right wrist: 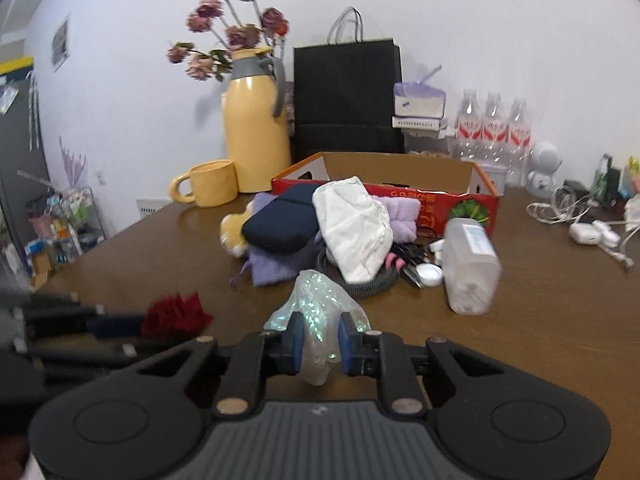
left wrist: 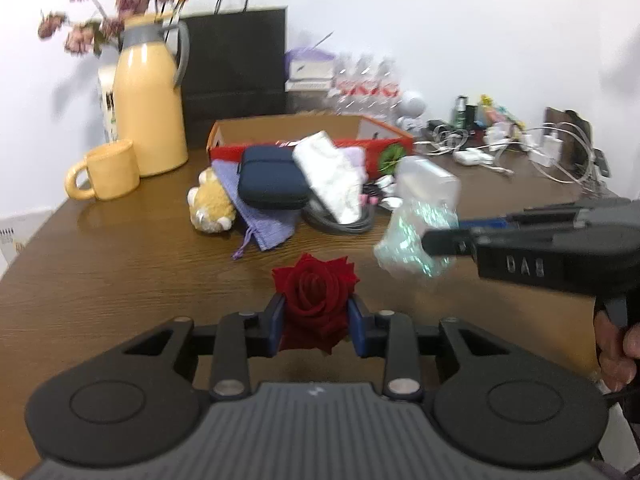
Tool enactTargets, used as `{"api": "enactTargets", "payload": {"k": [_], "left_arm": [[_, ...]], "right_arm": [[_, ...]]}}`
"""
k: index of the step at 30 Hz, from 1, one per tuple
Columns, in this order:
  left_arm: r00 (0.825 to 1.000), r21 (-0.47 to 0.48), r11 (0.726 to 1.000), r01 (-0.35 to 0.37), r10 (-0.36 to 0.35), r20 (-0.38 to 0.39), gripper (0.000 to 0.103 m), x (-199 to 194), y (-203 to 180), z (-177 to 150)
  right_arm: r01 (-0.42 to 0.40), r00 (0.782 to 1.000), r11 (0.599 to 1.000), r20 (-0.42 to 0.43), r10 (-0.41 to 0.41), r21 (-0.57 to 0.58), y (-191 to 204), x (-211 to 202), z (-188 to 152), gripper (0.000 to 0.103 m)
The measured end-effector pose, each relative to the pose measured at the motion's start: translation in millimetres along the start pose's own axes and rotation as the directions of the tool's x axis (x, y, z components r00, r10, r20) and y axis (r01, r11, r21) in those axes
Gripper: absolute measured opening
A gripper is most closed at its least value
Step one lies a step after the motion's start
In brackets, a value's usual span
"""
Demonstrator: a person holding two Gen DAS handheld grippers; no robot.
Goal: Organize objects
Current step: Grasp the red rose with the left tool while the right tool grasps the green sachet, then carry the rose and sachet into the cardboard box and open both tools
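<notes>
My left hand-held gripper (left wrist: 316,322) pinches a deep-red rose (left wrist: 314,300) while my right hand-held gripper (right wrist: 319,344) clamps a crinkly iridescent bag (right wrist: 320,312), both short of the red cardboard box (right wrist: 400,184).

Red rose (left wrist: 314,300). Iridescent clear bag (right wrist: 320,312) with green glitter flecks. Yellow jug (left wrist: 150,104), grey collar and handle; yellow mug (left wrist: 108,170). Navy case (left wrist: 272,178). White cloth (right wrist: 356,226). Lilac pouch (left wrist: 260,216). Red box (right wrist: 400,184), brown inside. Black paper bag (right wrist: 346,96). Dark brown woodgrain table (left wrist: 120,272). Blue pads (right wrist: 346,344).
</notes>
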State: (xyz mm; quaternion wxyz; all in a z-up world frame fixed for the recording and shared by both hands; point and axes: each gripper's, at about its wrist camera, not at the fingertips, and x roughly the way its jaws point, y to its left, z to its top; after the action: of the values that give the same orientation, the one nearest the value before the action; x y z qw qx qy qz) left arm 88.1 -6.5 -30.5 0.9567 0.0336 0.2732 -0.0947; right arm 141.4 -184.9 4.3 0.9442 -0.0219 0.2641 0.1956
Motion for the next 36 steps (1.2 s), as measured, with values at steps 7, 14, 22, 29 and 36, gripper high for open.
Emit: {"api": "enactTargets", "payload": {"k": [7,14,22,29,36], "left_arm": [[0.995,0.034,0.998,-0.044,0.041,0.087,0.033,-44.6,-12.1,-0.4],[0.991,0.036,0.999,0.019,-0.024,0.128,0.033,-31.7,5.3,51.1],[0.999,-0.040,0.999,-0.016,0.018,0.036,0.033,96.8,78.7,187.1],[0.988,-0.031,0.997,-0.067,0.062,-0.138,0.034,262.6,115.9,261.5],[0.956,-0.002,0.994,-0.108,0.103,-0.276,0.036,378.1,131.8,273.5]], "right_arm": [[0.016,0.999,1.000,0.039,-0.017,0.010,6.2,-63.4,-21.6,0.017],[0.028,0.985,1.000,0.170,-0.027,-0.007,-4.2,-73.4,18.1,0.017],[-0.062,0.985,0.997,0.158,0.067,-0.036,-51.1,22.4,155.1,0.017],[0.003,0.999,0.999,-0.055,-0.001,0.044,-96.5,208.8,261.0,0.018],[0.040,0.967,0.971,-0.254,0.022,0.237,-139.5,359.5,271.3,0.018]]}}
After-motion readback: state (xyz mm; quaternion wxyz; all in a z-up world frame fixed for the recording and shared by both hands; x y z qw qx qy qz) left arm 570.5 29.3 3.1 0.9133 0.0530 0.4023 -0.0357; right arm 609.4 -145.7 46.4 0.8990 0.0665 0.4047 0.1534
